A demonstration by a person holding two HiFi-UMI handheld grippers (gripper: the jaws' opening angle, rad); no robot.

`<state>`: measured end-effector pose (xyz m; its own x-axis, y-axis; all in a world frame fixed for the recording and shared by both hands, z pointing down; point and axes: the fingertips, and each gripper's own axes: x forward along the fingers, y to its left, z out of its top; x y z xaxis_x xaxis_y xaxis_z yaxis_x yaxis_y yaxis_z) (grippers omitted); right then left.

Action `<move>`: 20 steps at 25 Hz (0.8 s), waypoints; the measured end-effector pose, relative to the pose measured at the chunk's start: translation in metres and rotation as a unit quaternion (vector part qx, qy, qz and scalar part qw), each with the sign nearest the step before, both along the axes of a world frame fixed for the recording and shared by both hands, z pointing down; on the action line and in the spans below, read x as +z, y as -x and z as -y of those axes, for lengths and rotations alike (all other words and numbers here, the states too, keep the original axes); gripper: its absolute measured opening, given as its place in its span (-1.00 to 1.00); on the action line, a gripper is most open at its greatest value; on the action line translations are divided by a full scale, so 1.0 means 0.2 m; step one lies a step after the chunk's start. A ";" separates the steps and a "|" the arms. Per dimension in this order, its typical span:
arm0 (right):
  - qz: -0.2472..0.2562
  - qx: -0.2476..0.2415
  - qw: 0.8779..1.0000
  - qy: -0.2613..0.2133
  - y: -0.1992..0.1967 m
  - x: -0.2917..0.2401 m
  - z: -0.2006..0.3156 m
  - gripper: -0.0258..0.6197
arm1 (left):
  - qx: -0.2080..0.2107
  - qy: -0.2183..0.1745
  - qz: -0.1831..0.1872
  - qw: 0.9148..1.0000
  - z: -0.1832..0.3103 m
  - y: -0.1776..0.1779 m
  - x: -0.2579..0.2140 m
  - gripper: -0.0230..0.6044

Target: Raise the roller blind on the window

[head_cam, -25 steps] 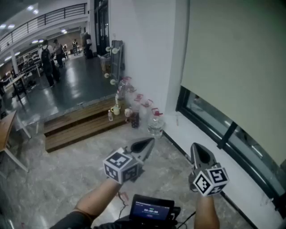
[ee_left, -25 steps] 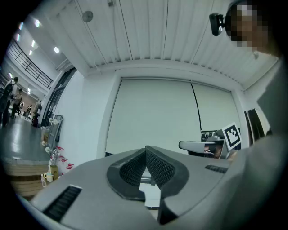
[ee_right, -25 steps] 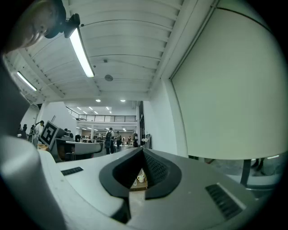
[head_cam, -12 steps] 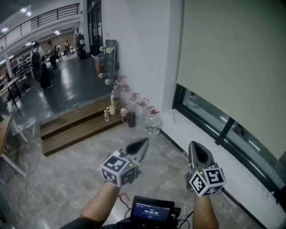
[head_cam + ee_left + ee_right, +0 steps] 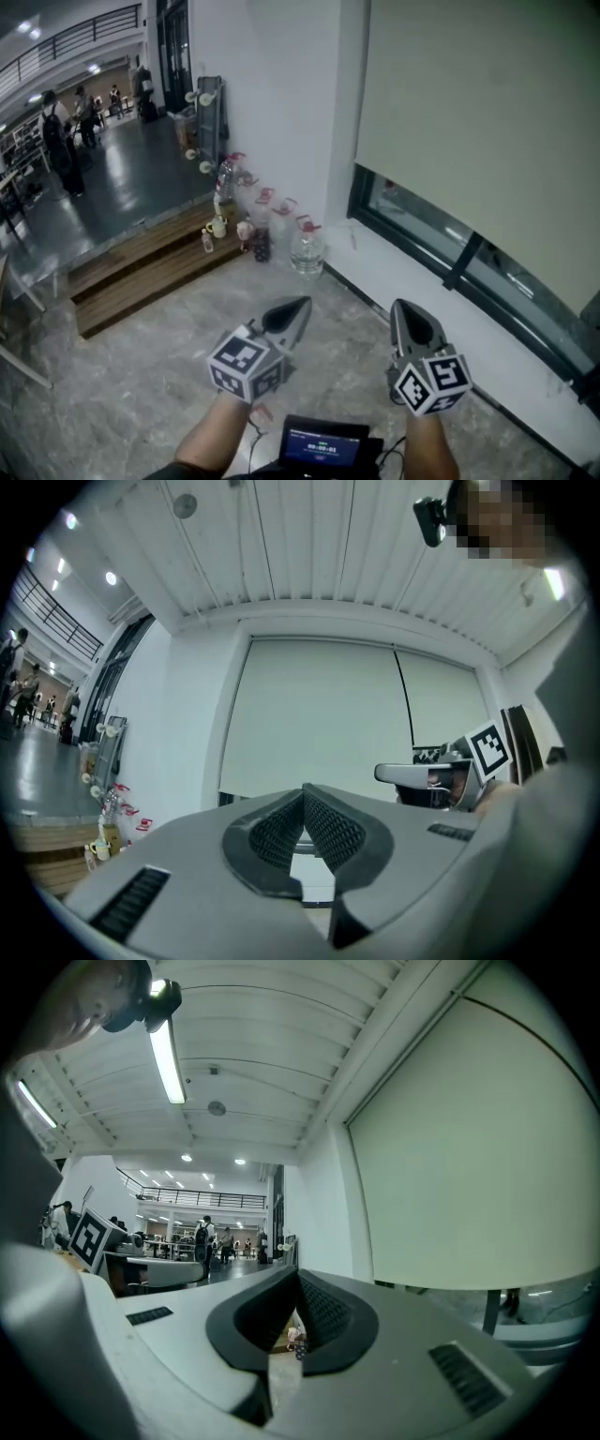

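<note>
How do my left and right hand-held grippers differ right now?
The left hand-held gripper slants toward the beige roller blind; the right hand-held gripper aims toward the clear plastic water bottles. The right is nearer the window, the left farther. Both are shut and empty.

- The head view looks steeply down from head height onto the floor [image 5: 131, 375], with the left gripper [image 5: 302, 303] and right gripper [image 5: 401, 306] close at its bottom edge.
- The left gripper view looks level over its own jaws, facing the roller blind [image 5: 319, 714] from well back.
- The right gripper view looks level along the white wall [image 5: 323, 1213], with the blind on its right.
- All three share the roller blind; each gripper view catches the other gripper at its edge.
</note>
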<state>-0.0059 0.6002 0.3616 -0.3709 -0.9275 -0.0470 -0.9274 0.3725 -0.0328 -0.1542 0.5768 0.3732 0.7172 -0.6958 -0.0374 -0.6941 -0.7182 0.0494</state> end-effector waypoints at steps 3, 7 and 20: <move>-0.004 0.001 1.000 0.007 0.02 0.02 0.03 -0.91 | 0.004 0.009 0.000 1.000 0.04 0.01 0.02 -0.94; 0.002 -0.004 1.000 0.006 0.03 0.01 0.13 -0.91 | 0.008 0.012 0.008 1.000 0.12 -0.01 0.05 -0.94; 0.022 -0.045 0.998 -0.025 -0.23 -0.04 0.77 -0.91 | 0.013 0.015 -0.057 0.998 0.69 -0.26 -0.06 -0.94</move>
<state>0.0410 0.4470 0.3536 -0.4483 -0.8871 -0.1103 -0.8885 0.4557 -0.0533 -0.1015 0.4379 0.3604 0.7269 -0.6795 -0.0994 -0.6643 -0.7325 0.1491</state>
